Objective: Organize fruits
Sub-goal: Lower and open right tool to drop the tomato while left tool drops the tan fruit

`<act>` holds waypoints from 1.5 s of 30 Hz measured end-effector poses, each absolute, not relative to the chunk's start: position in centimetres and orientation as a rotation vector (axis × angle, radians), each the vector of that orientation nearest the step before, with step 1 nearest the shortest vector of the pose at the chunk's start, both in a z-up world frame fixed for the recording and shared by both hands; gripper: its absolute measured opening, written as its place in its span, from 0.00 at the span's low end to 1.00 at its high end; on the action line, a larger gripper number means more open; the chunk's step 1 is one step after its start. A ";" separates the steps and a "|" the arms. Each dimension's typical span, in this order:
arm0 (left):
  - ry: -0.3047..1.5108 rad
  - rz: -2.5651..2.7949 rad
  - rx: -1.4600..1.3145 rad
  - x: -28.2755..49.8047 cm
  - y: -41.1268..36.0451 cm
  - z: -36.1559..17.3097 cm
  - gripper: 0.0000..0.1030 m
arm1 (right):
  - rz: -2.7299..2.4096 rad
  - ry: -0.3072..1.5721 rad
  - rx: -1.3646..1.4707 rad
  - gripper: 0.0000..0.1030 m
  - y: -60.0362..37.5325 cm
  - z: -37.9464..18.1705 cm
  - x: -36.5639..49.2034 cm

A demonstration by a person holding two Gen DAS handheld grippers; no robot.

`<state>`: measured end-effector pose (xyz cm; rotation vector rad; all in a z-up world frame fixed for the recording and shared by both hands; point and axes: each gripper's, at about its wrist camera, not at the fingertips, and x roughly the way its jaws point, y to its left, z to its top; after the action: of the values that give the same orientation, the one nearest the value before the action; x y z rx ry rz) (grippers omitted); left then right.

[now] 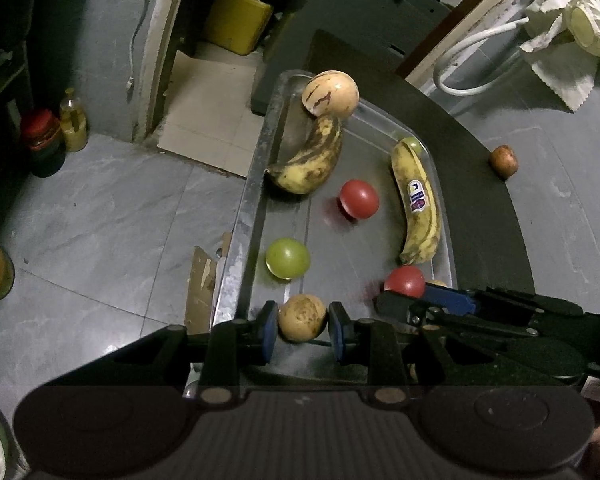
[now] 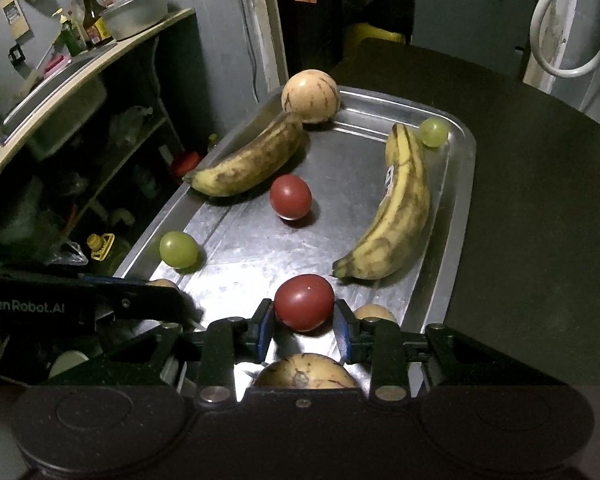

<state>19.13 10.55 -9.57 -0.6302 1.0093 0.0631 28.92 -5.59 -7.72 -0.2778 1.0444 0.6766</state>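
Dim steel tray (image 2: 456, 184): left jaws clamping speckled fruit (image 1: 302, 318), right jaws clamping red fruit (image 2: 304, 307), another half-hidden beneath.

The tray (image 2: 456, 184) is scuffed, dull-shining metal. The surface (image 2: 532, 208) under it looks matt black. Red tomatoes (image 2: 291, 197) are smooth and glossy; the bananas (image 2: 400, 216) have matt, brown-speckled skin. Blue plastic pads line the matt black fingers (image 2: 265, 326).

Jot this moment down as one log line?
left claw: shut on small tan round fruit | right claw: around red round fruit | steel tray
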 end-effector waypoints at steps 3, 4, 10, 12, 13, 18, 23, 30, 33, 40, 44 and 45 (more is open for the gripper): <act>1.007 0.067 -0.637 19.1 10.6 -9.6 0.29 | 0.679 1.046 -0.277 0.33 -5.6 -7.7 29.0; 1.006 0.068 -0.640 19.1 10.6 -9.6 0.29 | 0.679 1.046 -0.276 0.33 -5.6 -7.7 29.0; 1.002 0.071 -0.648 19.0 10.5 -9.7 0.29 | 0.679 1.046 -0.277 0.34 -5.6 -7.7 28.9; 0.999 0.070 -0.651 18.9 10.6 -9.7 0.29 | 0.679 1.045 -0.276 0.34 -5.6 -7.7 29.0; 0.997 0.069 -0.653 18.8 10.6 -9.7 0.29 | 0.679 1.045 -0.276 0.34 -5.6 -7.7 29.0; 0.994 0.072 -0.660 18.7 10.7 -9.8 0.29 | 0.678 1.045 -0.273 0.35 -5.6 -7.7 29.0; 0.991 0.072 -0.671 18.6 10.8 -9.9 0.29 | 0.667 1.037 -0.268 0.41 -5.8 -7.5 28.8; 0.986 0.070 -0.691 18.3 11.0 -9.9 0.35 | 0.658 1.002 -0.244 0.48 -6.5 -6.7 28.2; 0.986 0.067 -0.689 18.3 10.8 -9.9 0.39 | 0.647 0.977 -0.238 0.53 -6.8 -6.0 27.9; 0.991 0.059 -0.685 18.2 10.6 -9.7 0.44 | 0.601 0.924 -0.213 0.61 -8.1 -4.6 27.7; 0.994 0.056 -0.687 18.3 10.5 -9.6 0.47 | 0.566 0.899 -0.197 0.69 -8.9 -4.0 27.7; 0.995 0.055 -0.686 18.4 10.5 -9.5 0.49 | 0.556 0.893 -0.193 0.70 -9.0 -3.9 27.6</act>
<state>18.35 10.48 -9.48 -0.6856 0.9949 0.0553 27.65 -9.03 -3.91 -0.1925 0.8933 0.5564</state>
